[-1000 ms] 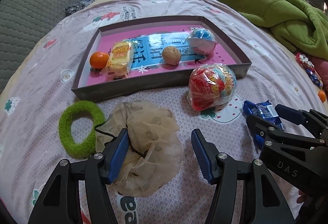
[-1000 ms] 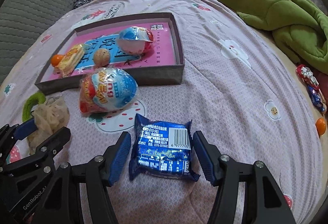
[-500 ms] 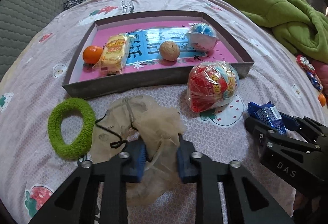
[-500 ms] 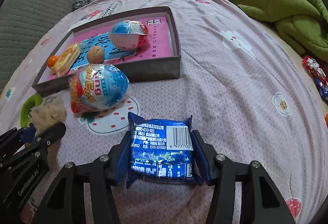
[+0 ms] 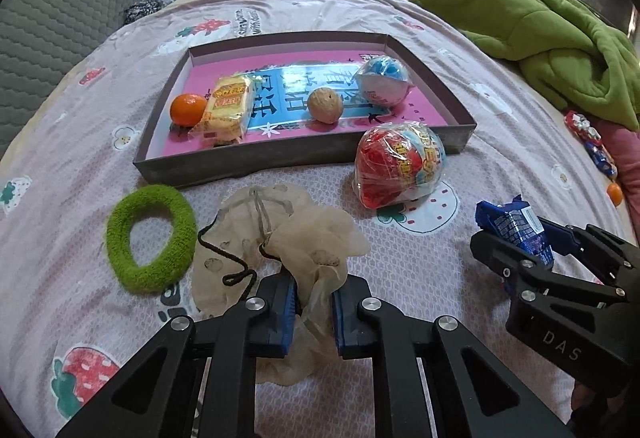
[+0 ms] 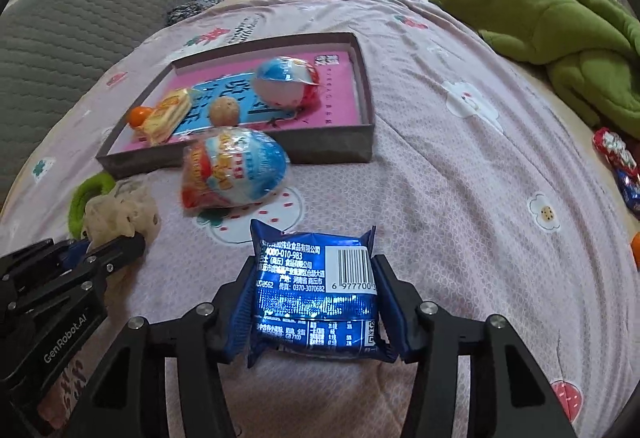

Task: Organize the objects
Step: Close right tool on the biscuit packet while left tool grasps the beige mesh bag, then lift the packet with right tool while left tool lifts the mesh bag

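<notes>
Right wrist view: right gripper (image 6: 316, 302) fingers pinching blue snack packet (image 6: 314, 294), flat on the bed (image 6: 460, 173), barcode end toward the tray (image 6: 366, 109). Left gripper (image 5: 314, 312) fingers clamped on bunched beige mesh bag (image 5: 288, 238) beside green ring (image 5: 150, 238). Cluttered bedroom behind.

One shallow tray (image 5: 304, 157) holds four things: one small orange (image 5: 187, 109), one yellow snack pack (image 5: 229, 109), one walnut (image 5: 326, 105), one wrapped toy egg (image 5: 384, 81). Outside it: a second toy egg (image 5: 400, 165), one green hair ring (image 5: 150, 238), one beige mesh pouch (image 5: 280, 234), one blue snack packet (image 6: 316, 294), two grippers
</notes>
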Demonstrator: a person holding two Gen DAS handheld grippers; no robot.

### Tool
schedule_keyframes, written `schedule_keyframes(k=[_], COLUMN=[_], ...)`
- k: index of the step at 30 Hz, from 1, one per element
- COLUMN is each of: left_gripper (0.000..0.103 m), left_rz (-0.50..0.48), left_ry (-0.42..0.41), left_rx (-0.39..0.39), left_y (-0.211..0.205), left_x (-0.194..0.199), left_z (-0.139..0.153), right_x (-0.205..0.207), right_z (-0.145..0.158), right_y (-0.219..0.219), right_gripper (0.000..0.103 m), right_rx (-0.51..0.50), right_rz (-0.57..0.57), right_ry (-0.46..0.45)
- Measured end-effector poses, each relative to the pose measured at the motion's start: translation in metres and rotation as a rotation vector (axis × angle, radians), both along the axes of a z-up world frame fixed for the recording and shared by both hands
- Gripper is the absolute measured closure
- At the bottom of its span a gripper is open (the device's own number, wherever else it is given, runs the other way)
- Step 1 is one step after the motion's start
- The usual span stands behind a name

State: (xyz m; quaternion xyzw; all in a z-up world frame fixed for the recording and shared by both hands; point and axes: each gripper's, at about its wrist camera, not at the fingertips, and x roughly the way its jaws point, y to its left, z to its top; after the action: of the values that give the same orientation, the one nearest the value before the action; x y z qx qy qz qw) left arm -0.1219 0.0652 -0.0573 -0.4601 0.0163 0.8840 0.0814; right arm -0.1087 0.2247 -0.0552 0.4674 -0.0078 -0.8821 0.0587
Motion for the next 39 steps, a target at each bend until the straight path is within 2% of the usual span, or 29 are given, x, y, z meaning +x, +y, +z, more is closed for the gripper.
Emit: schedule_keyframes(k=[17, 39], left_gripper=[0.088, 0.088], left_rz=[0.000, 0.048], left_ry=[0.034, 0.152], left_rx=[0.007, 0.017], left_y=[-0.003, -0.032], left_x=[0.029, 0.067], left_z=[0.019, 0.076], right_x=[0.028, 0.071], right_z=[0.016, 0.071], right_y=[-0.018, -0.044], right_gripper=[0.048, 0.048], right_rx=[0.021, 0.035], right_rz=[0.052, 0.087], right_ry=[0.031, 0.151])
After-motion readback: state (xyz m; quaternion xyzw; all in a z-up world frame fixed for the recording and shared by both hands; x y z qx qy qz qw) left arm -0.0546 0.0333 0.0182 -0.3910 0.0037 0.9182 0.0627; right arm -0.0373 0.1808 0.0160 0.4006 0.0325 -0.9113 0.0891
